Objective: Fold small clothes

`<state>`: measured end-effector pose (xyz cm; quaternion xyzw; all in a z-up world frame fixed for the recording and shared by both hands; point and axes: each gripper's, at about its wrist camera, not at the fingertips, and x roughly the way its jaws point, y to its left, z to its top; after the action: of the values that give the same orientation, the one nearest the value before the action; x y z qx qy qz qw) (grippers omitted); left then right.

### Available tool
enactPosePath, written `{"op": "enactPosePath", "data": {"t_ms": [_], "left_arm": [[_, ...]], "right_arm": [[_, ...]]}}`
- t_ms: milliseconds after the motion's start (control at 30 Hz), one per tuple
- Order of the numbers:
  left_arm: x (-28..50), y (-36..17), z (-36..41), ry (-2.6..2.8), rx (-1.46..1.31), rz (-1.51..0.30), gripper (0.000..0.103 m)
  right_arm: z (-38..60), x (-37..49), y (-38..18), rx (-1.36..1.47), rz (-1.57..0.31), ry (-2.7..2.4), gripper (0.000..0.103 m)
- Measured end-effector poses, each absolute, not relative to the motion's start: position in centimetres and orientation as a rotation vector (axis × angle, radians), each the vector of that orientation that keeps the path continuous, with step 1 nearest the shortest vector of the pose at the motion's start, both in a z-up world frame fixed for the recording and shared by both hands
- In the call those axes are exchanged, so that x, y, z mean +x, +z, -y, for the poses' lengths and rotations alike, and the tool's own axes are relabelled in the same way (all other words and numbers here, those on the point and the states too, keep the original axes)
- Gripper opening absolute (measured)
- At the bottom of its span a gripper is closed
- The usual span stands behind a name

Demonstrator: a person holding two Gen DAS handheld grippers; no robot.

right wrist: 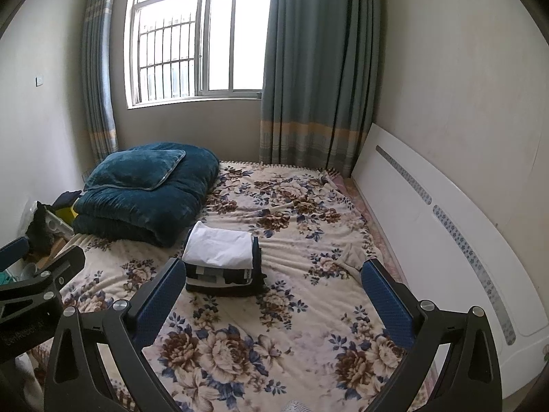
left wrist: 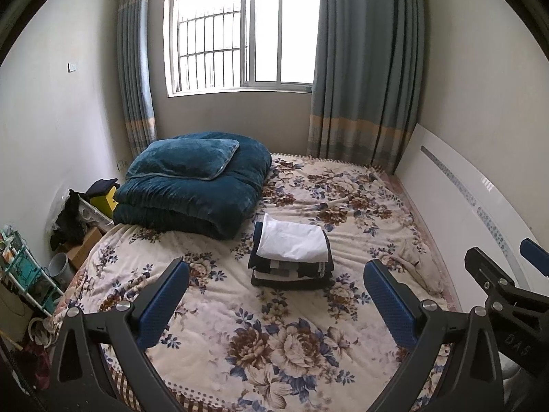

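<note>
A neat stack of folded clothes (left wrist: 291, 257) lies in the middle of the floral bedspread (left wrist: 240, 326), a white garment (left wrist: 291, 240) on top of dark and striped pieces. The right wrist view shows the same stack (right wrist: 223, 267) and white top piece (right wrist: 219, 245). My left gripper (left wrist: 278, 295) hovers open above the bed, short of the stack, nothing between its blue pads. My right gripper (right wrist: 274, 292) is also open and empty, the stack just beyond its left finger. Each gripper's black frame shows at the other view's edge.
A folded teal quilt with a pillow (left wrist: 195, 185) sits at the bed's far left. A white headboard (left wrist: 463, 213) lines the right side. Boxes, a shelf rack (left wrist: 24, 274) and clutter fill the floor left of the bed. Window and curtains stand behind.
</note>
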<state>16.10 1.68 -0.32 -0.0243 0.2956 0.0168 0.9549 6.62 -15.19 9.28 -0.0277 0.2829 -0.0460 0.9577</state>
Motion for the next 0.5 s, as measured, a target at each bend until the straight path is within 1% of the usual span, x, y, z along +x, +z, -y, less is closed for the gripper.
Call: {"op": "enactPosePath", "data": {"t_ms": [500], "left_arm": [[15.61, -0.33, -1.68, 0.039, -0.049, -0.597, 0.103]], "right_arm": [[15.24, 6.25, 9.37, -0.047, -0.57, -0.096, 0.103]]}}
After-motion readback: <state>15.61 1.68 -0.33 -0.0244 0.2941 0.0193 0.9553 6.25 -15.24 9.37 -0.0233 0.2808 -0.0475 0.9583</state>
